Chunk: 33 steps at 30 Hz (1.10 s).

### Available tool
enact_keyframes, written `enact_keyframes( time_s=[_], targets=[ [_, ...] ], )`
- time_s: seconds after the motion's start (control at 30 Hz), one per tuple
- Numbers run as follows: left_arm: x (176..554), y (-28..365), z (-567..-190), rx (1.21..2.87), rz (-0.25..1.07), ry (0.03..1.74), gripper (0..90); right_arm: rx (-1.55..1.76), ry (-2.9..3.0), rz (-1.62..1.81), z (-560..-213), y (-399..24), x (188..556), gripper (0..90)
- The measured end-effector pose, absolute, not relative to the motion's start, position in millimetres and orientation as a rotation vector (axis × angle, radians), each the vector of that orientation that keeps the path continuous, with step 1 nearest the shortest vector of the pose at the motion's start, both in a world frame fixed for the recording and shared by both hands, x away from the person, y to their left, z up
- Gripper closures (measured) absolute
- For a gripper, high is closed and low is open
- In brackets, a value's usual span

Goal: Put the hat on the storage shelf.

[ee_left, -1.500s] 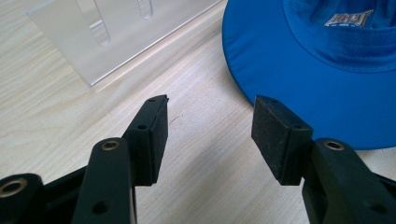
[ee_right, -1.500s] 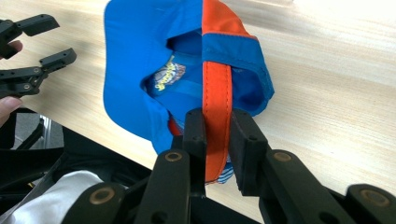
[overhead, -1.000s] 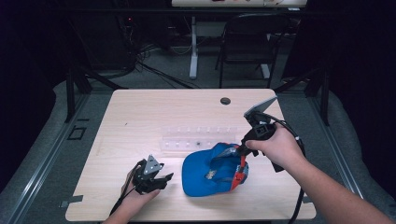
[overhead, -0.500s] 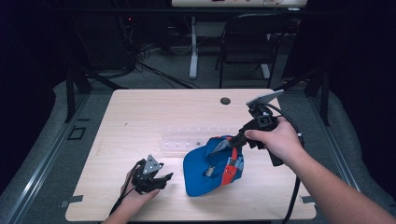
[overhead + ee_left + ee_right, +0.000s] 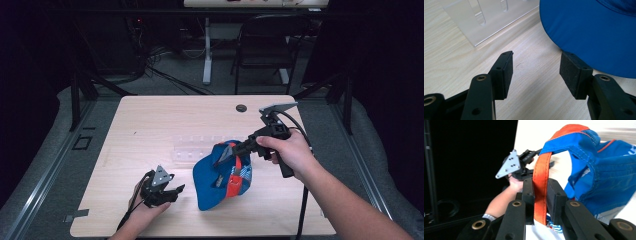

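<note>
The left hand-held gripper (image 5: pixel 176 191) rests on the light wooden desk (image 5: pixel 150 125), jaws apart and empty, just beside the blue fabric cap (image 5: pixel 220 175). The right hand-held gripper (image 5: pixel 235 150) is clamped on the cap's orange strap (image 5: pixel 541 185), lifting the cap's back off the desk.

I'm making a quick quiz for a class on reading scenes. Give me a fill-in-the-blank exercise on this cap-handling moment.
1. The right tongs are shut on the cap's ____ strap.
2. The cap itself is mostly ____ in colour.
3. The left tongs stand ____, with nothing between them.
4. Behind the cap, a clear plastic rack lies on the ____ table.

Missing words: orange; blue; open; wooden
</note>
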<state>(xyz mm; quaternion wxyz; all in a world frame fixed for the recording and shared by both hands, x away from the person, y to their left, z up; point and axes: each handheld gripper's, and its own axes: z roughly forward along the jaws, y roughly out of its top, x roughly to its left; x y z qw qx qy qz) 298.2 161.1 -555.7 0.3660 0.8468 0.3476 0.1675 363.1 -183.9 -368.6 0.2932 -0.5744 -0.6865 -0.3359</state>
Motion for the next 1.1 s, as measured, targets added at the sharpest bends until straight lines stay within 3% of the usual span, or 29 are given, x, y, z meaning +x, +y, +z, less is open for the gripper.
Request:
enact_keyframes(
  time_s=[0.43,1.1],
  targets=[
    [298.4,162.8,-555.0,2.168,0.431,0.899,44.7,-1.446,-1.768,-1.013,-360.9,-167.9,362.9,78.1],
    [297.0,159.3,-556.0,2.173,0.424,0.891,44.6,-1.444,-1.699,-1.122,-341.1,-180.4,369.1,78.1]
  ],
)
